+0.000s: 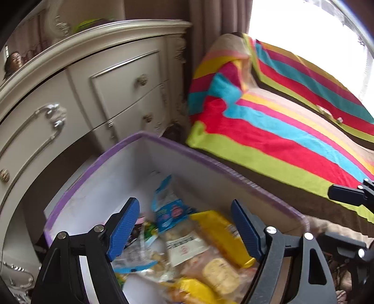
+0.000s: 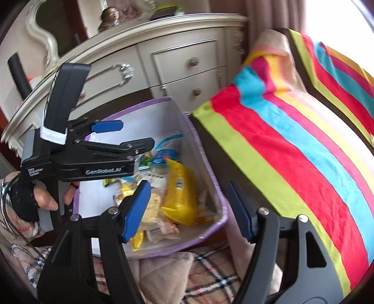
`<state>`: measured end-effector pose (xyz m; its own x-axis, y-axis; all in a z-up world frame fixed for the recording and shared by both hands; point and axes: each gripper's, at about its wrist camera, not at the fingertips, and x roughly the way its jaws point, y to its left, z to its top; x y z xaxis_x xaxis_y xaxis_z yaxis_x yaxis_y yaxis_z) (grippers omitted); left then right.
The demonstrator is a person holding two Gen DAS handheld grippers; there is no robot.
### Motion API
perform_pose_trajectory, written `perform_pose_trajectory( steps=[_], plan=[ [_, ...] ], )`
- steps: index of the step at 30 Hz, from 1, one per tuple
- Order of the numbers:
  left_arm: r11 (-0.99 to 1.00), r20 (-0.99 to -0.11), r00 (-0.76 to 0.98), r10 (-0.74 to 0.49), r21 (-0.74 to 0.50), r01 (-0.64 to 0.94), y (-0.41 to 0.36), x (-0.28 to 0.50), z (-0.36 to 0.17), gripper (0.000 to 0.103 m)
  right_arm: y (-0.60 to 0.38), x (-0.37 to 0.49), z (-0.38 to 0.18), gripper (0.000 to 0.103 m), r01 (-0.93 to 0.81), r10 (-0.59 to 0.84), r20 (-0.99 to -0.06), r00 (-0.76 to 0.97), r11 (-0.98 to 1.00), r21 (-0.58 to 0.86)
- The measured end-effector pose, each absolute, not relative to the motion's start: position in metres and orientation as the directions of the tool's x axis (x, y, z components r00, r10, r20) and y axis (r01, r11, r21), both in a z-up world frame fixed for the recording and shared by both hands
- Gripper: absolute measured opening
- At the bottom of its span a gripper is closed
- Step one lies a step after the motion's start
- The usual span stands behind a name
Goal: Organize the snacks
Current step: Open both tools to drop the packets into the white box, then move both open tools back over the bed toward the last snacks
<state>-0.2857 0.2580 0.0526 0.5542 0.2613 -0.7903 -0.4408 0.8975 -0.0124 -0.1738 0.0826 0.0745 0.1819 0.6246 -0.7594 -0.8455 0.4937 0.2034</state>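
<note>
A white storage box with a purple rim (image 1: 210,161) (image 2: 210,177) stands on the floor beside the bed. It holds several snack packets: a yellow bag (image 1: 219,231) (image 2: 180,189), a blue and clear packet (image 1: 168,210) (image 2: 163,154), and a clear bag of biscuits (image 1: 219,273). My left gripper (image 1: 187,224) hovers open and empty over the box; it also shows in the right wrist view (image 2: 128,135). My right gripper (image 2: 189,208) is open and empty above the box's near right corner; its tip shows at the right edge of the left wrist view (image 1: 350,194).
A cream dresser with drawers (image 1: 112,77) (image 2: 182,60) stands behind the box. A bed with a bright striped blanket (image 1: 280,131) (image 2: 303,140) lies to the right. A quilted beige and checked fabric (image 2: 187,276) lies in front of the box. A curtain (image 1: 210,16) hangs behind.
</note>
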Motion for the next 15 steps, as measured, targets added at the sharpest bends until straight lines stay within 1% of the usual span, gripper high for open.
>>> perform_pose_trajectory(
  steps=[3,6,9,11,15],
  plan=[
    [0.949,-0.78,0.606,0.153,-0.055,-0.31,0.224,-0.232,0.063,0.082,0.035,-0.123,0.073,0.072,-0.733,0.613,-0.741,0.273,0.631,0.253],
    [0.975,-0.762,0.645,0.054,-0.099,-0.199,0.189,-0.168,0.068,0.085,-0.013,-0.07,0.071,0.072,-0.589,0.531,-0.754,0.386,0.771,0.241],
    [0.983,-0.772,0.636,0.017,-0.102,-0.15,0.156,-0.098,0.06,0.085,-0.06,-0.024,0.072,0.073,-0.444,0.432,-0.768,0.473,0.87,0.216],
    [0.984,-0.789,0.614,-0.009,-0.117,-0.136,0.134,-0.056,0.05,0.085,-0.089,0.003,0.072,0.076,-0.347,0.366,-0.775,0.516,0.916,0.201],
    [0.991,-0.792,0.61,0.004,-0.08,-0.11,0.101,0.009,0.032,0.085,-0.141,0.045,0.069,0.08,-0.181,0.263,-0.783,0.564,0.964,0.193]
  ],
)
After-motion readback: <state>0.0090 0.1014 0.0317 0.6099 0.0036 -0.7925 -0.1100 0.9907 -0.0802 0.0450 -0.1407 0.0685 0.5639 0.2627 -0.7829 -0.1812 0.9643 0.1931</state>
